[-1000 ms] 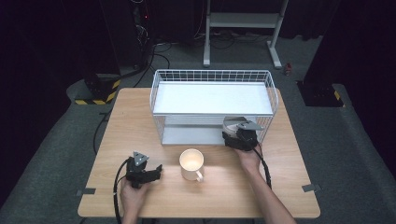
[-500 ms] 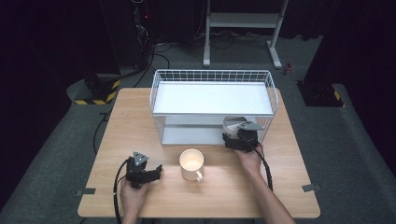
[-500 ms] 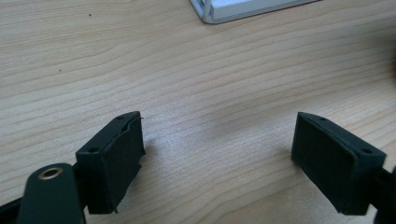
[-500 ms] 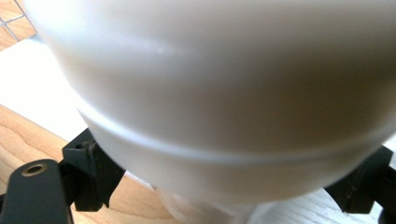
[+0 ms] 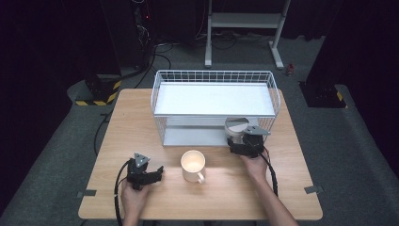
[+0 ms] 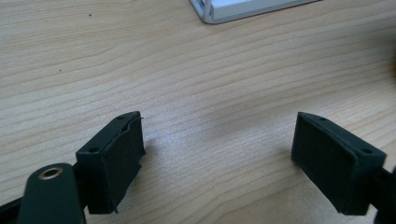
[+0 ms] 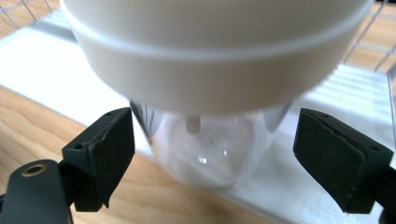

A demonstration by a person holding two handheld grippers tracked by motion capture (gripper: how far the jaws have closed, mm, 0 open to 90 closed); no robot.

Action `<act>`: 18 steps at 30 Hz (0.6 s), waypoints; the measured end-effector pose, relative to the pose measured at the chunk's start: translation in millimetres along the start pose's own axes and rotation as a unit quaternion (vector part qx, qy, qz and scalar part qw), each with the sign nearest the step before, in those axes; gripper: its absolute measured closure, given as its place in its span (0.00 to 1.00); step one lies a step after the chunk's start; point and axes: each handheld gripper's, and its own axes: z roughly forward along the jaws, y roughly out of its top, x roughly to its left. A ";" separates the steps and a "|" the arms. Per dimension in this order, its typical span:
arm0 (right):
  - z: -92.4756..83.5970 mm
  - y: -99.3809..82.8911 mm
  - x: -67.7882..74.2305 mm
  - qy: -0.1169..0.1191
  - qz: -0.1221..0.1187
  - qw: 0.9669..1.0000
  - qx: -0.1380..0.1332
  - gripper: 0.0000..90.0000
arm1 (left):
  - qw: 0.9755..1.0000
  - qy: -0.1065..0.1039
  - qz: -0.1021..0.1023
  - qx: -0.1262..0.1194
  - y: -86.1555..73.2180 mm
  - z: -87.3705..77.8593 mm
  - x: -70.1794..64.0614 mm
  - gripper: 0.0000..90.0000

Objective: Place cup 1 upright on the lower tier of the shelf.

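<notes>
A clear cup (image 7: 210,144) with a wide white lid (image 7: 215,46) stands on the lower white shelf (image 7: 42,70) of a wire rack (image 5: 214,75), at its front right. My right gripper (image 7: 215,158) has the cup between its jaws. The jaws have just been opening, and both pads (image 7: 109,154) stand off the cup's wall. From above, the right gripper (image 5: 236,137) sits just in front of the lid (image 5: 236,125). My left gripper (image 5: 157,173) rests open at the table's front left, with bare wood between its pads (image 6: 116,158). A cream mug (image 5: 193,165) stands between the two hands.
The white wire rack takes up the far half of the wooden table (image 5: 291,188), and its corner (image 6: 243,9) lies beyond the left gripper. Cables trail from both grippers toward the front edge. Dark floor, stands and cables surround the table.
</notes>
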 end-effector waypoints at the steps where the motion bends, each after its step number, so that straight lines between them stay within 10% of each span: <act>1: -0.4 -0.3 0.0 -0.001 0.000 1.000 0.004 0.15 | 1.000 0.000 0.000 0.000 0.0 0.0 -0.1 0.19; 18: -5.8 -9.2 5.0 -0.009 0.006 1.000 0.010 0.30 | 1.000 0.001 0.002 0.001 0.0 -0.1 0.1 0.19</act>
